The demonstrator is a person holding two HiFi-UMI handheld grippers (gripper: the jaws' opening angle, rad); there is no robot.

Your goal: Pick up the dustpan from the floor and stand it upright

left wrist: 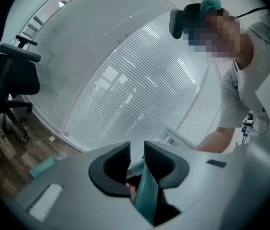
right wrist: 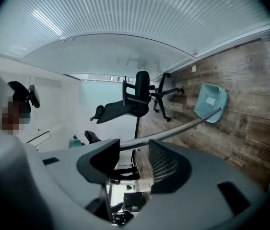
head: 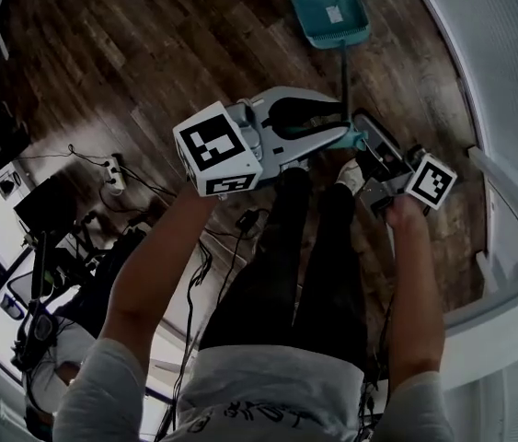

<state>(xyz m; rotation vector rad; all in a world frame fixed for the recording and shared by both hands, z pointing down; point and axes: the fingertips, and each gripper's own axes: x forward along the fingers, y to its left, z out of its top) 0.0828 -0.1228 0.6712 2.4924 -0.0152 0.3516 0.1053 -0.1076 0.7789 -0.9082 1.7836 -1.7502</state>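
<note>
L tongs [left wrist: 137,150]: jaws a little apart, narrow gap. The teal grip [left wrist: 146,195] at the end of the dustpan handle sits low in that gap, lying vs. the right-hand jaw. A slit shows btw. it and the other jaw, so it is not clamped. R tongs [right wrist: 134,146]: jaws wide apart, nothing pinched. The grey shaft [right wrist: 180,128] of the handle runs across just past the tips, from the left jaw out toward the pan. In head view both tongs meet at the near end of the handle, above the person's legs. L comes in from the left w/ the L marker cube [head: 217,150] nearest the camera; R comes in from the right, R marker cube [head: 429,180] at lower right. Dustpan [head: 330,15]: teal pan down at the wood floor [head: 148,53] at the far end of the shaft, open side w/ a white label facing the camera, handle end up at the tongs. Whether the pan's edge bears on the floor can't be told. Beyond: black office chair [right wrist: 135,99] near the pan in R gripper view. A ribbed blind wall [left wrist: 125,80] fills most of L gripper view, w/ a forearm [left wrist: 216,139] at its right. Head view, left of the person: white power strip [head: 113,175] and loose cables on the floor.
</note>
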